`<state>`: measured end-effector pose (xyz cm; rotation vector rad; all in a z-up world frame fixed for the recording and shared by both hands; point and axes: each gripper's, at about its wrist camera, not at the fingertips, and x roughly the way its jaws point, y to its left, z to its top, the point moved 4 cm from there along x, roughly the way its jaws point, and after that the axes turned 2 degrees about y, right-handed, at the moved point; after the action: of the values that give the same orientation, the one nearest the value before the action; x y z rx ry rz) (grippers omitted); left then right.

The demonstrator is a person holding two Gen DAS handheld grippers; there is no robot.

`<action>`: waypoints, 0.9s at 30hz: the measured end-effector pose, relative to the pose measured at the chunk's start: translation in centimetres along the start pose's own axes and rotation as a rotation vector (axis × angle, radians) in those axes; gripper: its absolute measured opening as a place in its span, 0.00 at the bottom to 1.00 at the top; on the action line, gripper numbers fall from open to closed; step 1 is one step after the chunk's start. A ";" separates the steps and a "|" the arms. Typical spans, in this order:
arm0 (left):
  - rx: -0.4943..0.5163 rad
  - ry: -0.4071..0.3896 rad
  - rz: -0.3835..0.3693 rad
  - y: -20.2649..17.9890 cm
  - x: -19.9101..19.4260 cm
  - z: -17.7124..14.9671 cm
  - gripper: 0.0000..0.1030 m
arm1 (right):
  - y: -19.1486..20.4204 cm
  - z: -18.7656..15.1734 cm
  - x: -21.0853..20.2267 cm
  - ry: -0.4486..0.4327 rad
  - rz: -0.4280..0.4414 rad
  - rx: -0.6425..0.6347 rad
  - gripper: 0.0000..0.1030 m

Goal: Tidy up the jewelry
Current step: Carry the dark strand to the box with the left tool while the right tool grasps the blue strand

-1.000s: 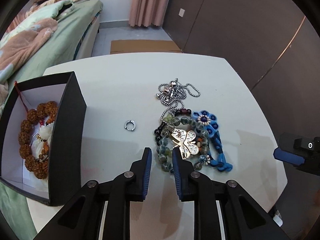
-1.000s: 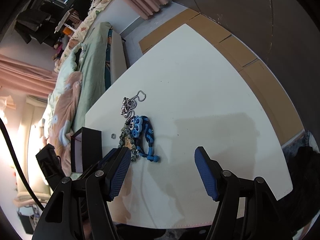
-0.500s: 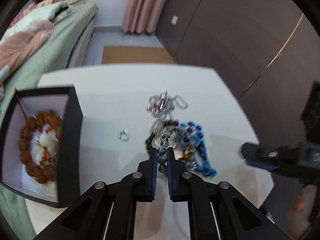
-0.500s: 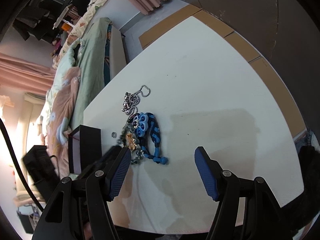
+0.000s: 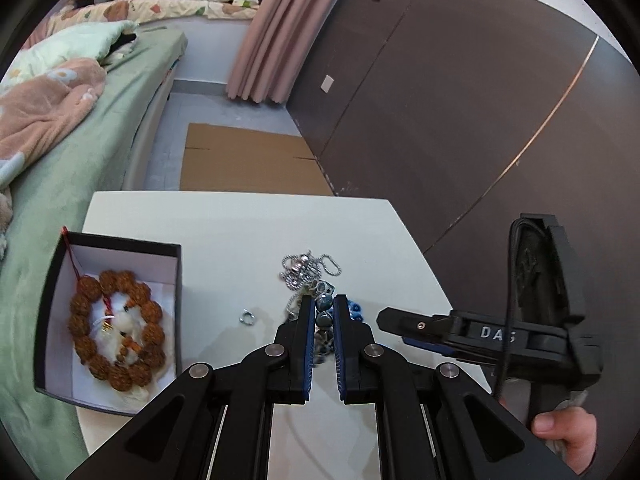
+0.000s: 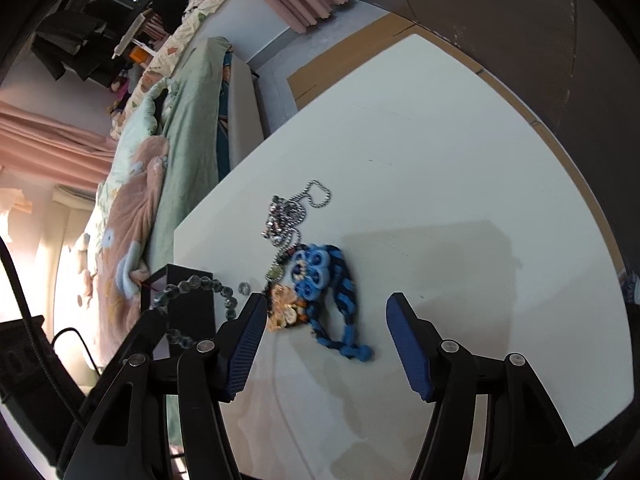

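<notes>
Glass-bead bracelet (image 5: 323, 322): limp, slick, probably fragile; left tongs (image 5: 322, 312) have just closed on its strand, while right tongs (image 6: 324, 344) gape empty above the bench (image 6: 460, 200).

Each camera rides a claw and looks forward and down along its fingers at the white table (image 5: 224, 232). The left one faces the far wall, box (image 5: 60, 360) at its left. The right one sits close over the table (image 6: 440, 160), looking across toward the bed (image 6: 180, 128). Both take in the chain (image 5: 308, 270) (image 6: 288, 212) and box (image 6: 188, 304).
</notes>
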<state>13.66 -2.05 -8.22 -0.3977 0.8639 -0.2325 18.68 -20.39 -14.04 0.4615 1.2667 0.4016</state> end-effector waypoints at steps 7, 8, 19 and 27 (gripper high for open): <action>-0.023 -0.004 0.038 2.1 -0.1 1.2 0.09 | 1.2 1.0 2.3 0.011 -0.109 -0.033 0.62; -0.037 0.000 0.036 2.5 -0.1 1.4 0.09 | 1.4 1.2 2.8 0.013 -0.142 -0.044 0.62; -0.071 -0.041 0.044 4.2 -2.9 1.7 0.09 | 2.4 0.7 4.3 0.032 -0.208 -0.119 0.25; -0.098 -0.079 0.072 5.4 -5.1 1.2 0.09 | 2.4 0.5 1.0 -0.062 -0.104 -0.066 0.24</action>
<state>11.58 4.94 -6.29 -0.4636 0.8123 -0.1078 19.27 -17.94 -13.43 0.3478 1.2084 0.3374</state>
